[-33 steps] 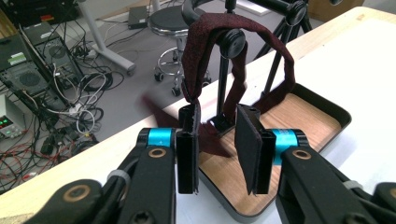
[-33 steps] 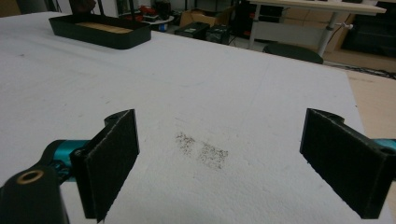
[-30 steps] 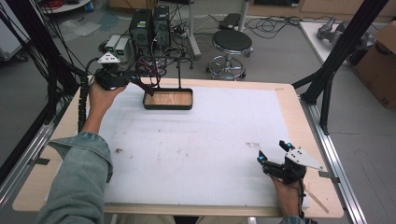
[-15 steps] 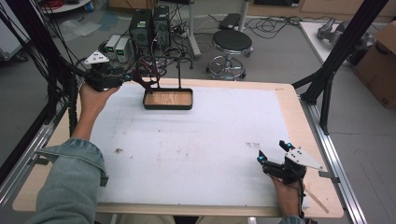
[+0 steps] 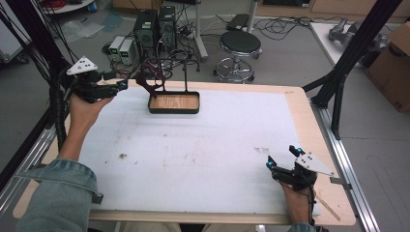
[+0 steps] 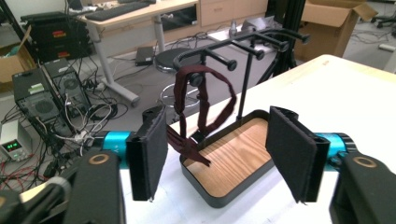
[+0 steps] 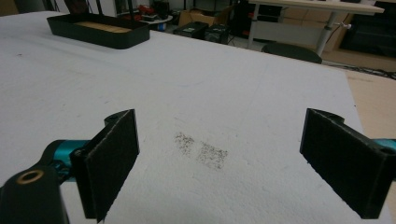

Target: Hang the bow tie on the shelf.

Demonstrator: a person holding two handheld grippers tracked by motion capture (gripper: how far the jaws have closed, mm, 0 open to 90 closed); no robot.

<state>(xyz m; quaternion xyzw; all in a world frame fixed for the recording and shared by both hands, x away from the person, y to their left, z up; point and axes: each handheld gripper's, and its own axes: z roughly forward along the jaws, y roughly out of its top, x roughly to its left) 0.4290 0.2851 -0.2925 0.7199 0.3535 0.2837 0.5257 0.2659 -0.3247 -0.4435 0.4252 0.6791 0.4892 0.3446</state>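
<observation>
Your left gripper (image 6: pixel 215 154) fingers have just been opening, nothing between them; dark red strap (image 6: pixel 201 107) hangs on the rack (image 6: pixel 247 42). Back off straight, don't snag it. Right gripper (image 7: pixel 219 163) fingers wide, idle over the desk (image 7: pixel 233 93).

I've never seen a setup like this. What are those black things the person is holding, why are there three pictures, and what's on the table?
A person holds a hand tool with two padded jaws in each hand. The high view looks down on the table; the other two come from cameras riding on each tool. The left gripper has just been opening; its jaws stand apart with nothing gripped, facing a dark red band hung on a black stand with a wooden tray base. The right gripper, open too, rests near the table's front corner.
</observation>
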